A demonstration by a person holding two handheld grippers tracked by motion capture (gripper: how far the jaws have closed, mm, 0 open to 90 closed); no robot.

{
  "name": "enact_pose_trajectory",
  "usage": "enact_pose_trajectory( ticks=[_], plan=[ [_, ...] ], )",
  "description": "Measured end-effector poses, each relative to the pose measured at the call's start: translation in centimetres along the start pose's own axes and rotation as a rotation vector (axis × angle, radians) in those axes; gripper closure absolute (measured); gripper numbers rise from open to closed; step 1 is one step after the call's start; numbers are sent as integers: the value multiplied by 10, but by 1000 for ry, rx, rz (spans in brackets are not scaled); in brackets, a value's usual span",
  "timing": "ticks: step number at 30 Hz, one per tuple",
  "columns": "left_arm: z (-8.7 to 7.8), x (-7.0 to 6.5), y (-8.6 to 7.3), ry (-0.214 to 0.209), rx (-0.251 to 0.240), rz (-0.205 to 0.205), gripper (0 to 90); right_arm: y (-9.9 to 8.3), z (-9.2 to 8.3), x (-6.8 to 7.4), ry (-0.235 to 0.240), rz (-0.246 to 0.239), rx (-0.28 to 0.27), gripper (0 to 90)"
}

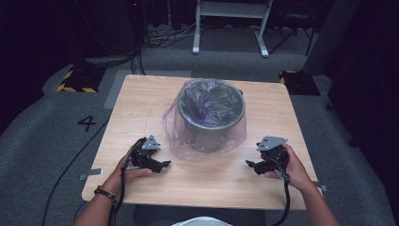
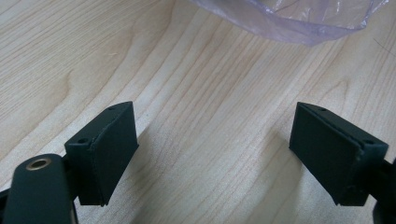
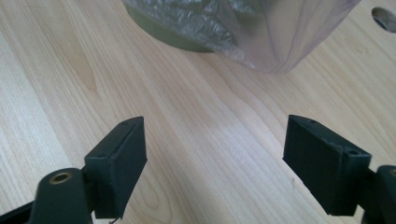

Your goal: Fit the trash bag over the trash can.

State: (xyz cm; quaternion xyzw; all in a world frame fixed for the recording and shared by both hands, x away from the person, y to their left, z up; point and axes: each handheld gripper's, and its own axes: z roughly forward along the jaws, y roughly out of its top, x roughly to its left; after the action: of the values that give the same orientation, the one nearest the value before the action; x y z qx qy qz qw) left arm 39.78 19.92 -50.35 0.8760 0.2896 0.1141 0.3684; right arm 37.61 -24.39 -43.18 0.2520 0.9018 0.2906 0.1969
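Observation:
A grey-green bin (image 1: pixel 211 120) stands mid-table, lined with a thin purple plastic bag (image 1: pixel 186 125) that spills over its rim and drapes down to the tabletop. My left gripper (image 1: pixel 165 165) rests low over the table to the bin's front left, jaws wide apart and empty; the left gripper view shows bare wood between them and the bag's hem (image 2: pixel 299 23) beyond. My right gripper (image 1: pixel 249 164) sits to the bin's front right, also open and empty. In the right gripper view the bin's base (image 3: pixel 173 35) and the draped bag (image 3: pixel 275 37) lie just ahead.
The light wooden table (image 1: pixel 141 94) has bare wood along its front and sides. A round hole (image 3: pixel 385 17) is cut in the tabletop near the bag. Cables trail from both grippers off the front edge. A white-legged frame (image 1: pixel 230 23) stands on the grey carpet beyond.

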Motion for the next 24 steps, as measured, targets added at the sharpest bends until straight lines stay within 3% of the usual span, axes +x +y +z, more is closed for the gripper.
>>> enact_pose_trajectory(
  ticks=[12, 24],
  plan=[
    [0, 0, 0, 1, -1, 1, 149, -18, 3, -1, 14, 28, 0, 217],
    [0, 0, 0, 0, 0, 0, 149, -40, 1, -2, -5, 70, -8, 214]
  ],
)
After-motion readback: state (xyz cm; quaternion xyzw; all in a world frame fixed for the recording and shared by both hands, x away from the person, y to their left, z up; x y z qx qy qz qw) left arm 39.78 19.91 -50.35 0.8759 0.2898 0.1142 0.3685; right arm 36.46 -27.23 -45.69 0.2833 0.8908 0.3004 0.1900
